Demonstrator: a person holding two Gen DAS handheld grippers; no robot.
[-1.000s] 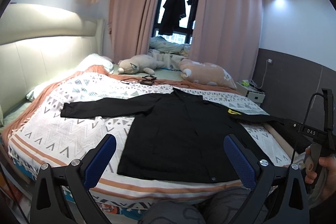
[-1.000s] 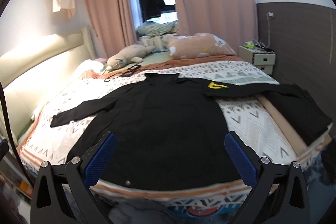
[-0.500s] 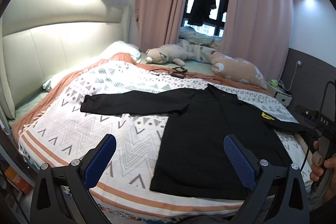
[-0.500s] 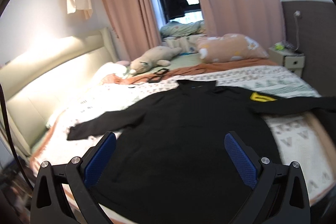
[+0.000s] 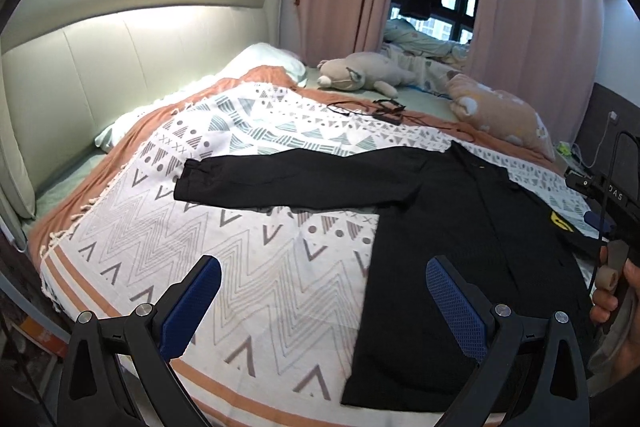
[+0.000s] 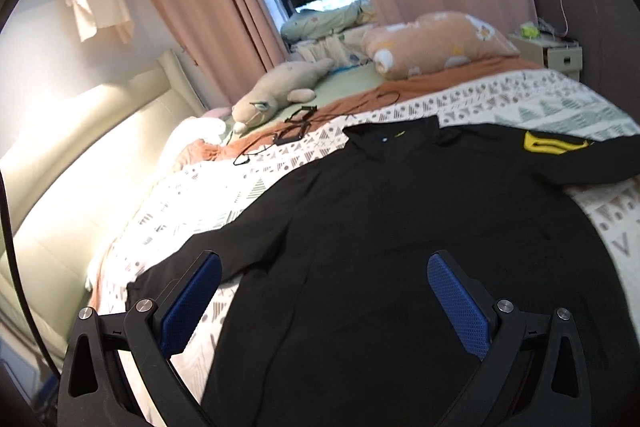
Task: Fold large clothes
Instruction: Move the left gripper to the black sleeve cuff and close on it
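Garment: black shirt (image 5: 448,227) spread flat on patterned blanket (image 5: 224,239), sleeves out | Left gripper (image 5: 320,303): jaws wide apart, empty, above blanket beside the shirt's hem | Right gripper (image 6: 320,301): jaws wide apart, empty, over the shirt's body | Background: plush toy (image 5: 360,71), pillow (image 6: 436,43)

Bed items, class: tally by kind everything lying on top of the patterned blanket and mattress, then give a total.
Black shirts: 1
Plush toys: 1
Orange print pillows: 1
Pale pillows: 1
Black cable bundles: 1
Total: 5
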